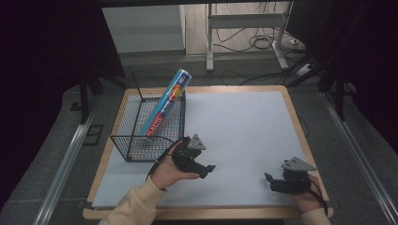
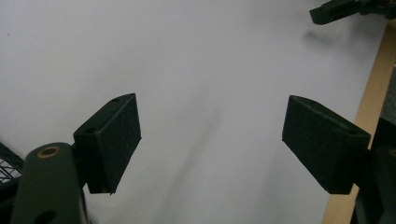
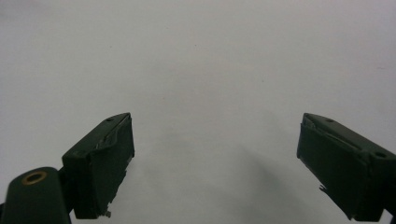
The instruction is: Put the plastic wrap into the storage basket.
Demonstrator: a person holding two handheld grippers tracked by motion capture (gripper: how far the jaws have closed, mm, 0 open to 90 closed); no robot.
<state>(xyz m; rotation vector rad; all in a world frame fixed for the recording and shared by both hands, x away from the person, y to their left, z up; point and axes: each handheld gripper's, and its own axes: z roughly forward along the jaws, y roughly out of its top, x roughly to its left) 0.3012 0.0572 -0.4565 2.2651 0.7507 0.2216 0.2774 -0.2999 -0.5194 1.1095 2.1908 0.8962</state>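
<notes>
The plastic-wrap roll (image 1: 165, 104) is seen leaning in the wire basket (image 1: 123, 124), its top poking over the rim. The left gripper (image 1: 204, 168) is held just beside the basket, jaws spread, nothing between. The right gripper (image 1: 271, 182) is held low over the white mat (image 1: 239, 126), jaws likewise spread and empty.

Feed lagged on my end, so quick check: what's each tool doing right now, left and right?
Left tool: open, nothing between the jaws, over the pale grey table mat.
Right tool: open, empty, above the same mat.
</notes>
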